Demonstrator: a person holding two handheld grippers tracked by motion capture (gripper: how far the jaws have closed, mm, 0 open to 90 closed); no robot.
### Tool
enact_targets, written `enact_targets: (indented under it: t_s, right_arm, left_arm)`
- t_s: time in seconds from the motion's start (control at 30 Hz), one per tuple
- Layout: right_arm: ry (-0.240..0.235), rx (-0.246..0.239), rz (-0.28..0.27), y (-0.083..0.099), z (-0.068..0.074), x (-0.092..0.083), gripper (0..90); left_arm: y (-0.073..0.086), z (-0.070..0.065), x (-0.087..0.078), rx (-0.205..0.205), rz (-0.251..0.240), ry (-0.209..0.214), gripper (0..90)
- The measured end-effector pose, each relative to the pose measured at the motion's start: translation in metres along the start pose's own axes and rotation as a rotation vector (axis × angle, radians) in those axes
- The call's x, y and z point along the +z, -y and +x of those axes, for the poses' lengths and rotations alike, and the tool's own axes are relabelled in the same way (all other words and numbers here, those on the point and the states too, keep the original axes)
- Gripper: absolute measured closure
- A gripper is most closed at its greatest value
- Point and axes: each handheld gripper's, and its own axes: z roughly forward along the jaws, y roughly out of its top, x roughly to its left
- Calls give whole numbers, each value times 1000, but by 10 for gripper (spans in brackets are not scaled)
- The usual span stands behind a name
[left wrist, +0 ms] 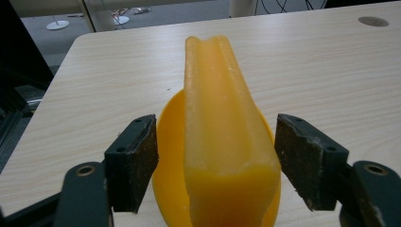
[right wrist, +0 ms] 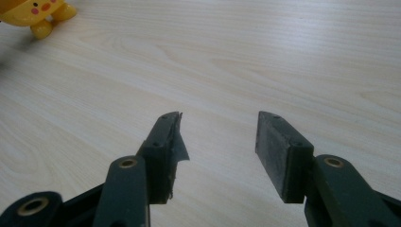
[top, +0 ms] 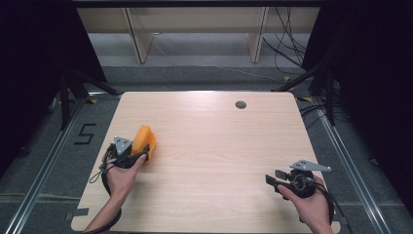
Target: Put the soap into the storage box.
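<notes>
Two grippers are held over a pale wood-grain surface (top: 209, 141) with rounded corners and a small round grey cap (top: 240, 104) near its far edge. At the near left part of that surface sits a glossy orange-yellow plastic toy (top: 144, 142), just in front of the left gripper (top: 139, 155). In the left gripper view the toy (left wrist: 222, 142) shows a smooth rounded base and a tall narrow ridge with a groove running along its top. It stands between the two black jaws, whose flat, worn rubber pads (left wrist: 302, 158) are apart from its sides, with a gap on each side, so nothing is clamped. The right gripper (top: 271, 177) is well apart from the toy, over the near right part of the surface; in its own view the jaws (right wrist: 218, 142) stand apart with only bare wood between them, and a torn flap of black pad lining (right wrist: 178, 142) hangs off one of them. In that view's top left corner the toy's (right wrist: 35, 14) rounded yellow feet and pink spots appear.
</notes>
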Motion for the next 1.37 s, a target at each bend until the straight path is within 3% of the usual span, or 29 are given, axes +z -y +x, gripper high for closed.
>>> enact_targets:
  t_s: [0.03, 0.2, 0.23, 0.37, 0.47, 0.77, 0.8, 0.83, 0.87, 0.9, 0.97, 1.0, 1.03, 1.1, 1.13, 1.17, 1.2, 1.37]
  right_arm:
    - [23, -18, 2, 0, -1, -1, 506]
    - [9, -18, 9, 0, -2, -1, 502]
    - [22, 33, 24, 0, 2, -2, 501]
    - [15, 24, 15, 1, 1, -1, 499]
    - [15, 29, 20, 1, 1, -1, 497]
    - [36, 36, 14, 1, 1, 1, 494]
    - [37, -11, 4, 1, -2, 1, 492]
    - [37, -11, 4, 1, -2, 1, 492]
    - [15, 32, 20, 1, 1, -1, 490]
    - [18, 25, 13, 2, 0, 0, 486]
    - [16, 18, 10, 1, 0, 0, 486]
    - [15, 9, 7, 1, 0, 0, 483]
    - [24, -36, -4, 0, -3, 1, 481]
    - [41, -45, 4, 0, -3, 1, 478]
    - [38, -43, 7, 0, -3, 1, 477]
    - [26, -11, 7, 1, 0, 1, 475]
    - [40, -45, 7, 0, -2, 0, 474]
    - [23, -30, 6, 1, -3, 2, 473]
  left_arm:
    - [0, 0, -1, 4, 2, 5, 284]
    - [2, 4, -16, 16, 11, 7, 260]
    - [2, 6, -20, 17, 9, 16, 256]
    - [6, 13, -39, 37, 8, 43, 251]
    - [16, 19, -56, 54, 11, 74, 248]
    - [42, 32, -83, 57, 36, 85, 248]
    - [45, 33, -85, 54, 40, 87, 249]
    - [48, 35, -87, 40, 46, 93, 249]
    - [52, 36, -88, 18, 44, 110, 253]
    - [59, 36, -88, -15, 59, 128, 267]
    - [60, 35, -89, -19, 72, 139, 275]
    - [60, 35, -89, -21, 56, 137, 274]
    - [58, 35, -87, -7, 34, 145, 276]
    - [58, 35, -85, -9, 41, 145, 276]
    - [58, 35, -83, -10, 51, 149, 276]
    - [59, 36, -81, -15, 65, 163, 278]
    - [59, 36, -81, -15, 65, 163, 279]
    - [60, 35, -79, -21, 80, 180, 278]
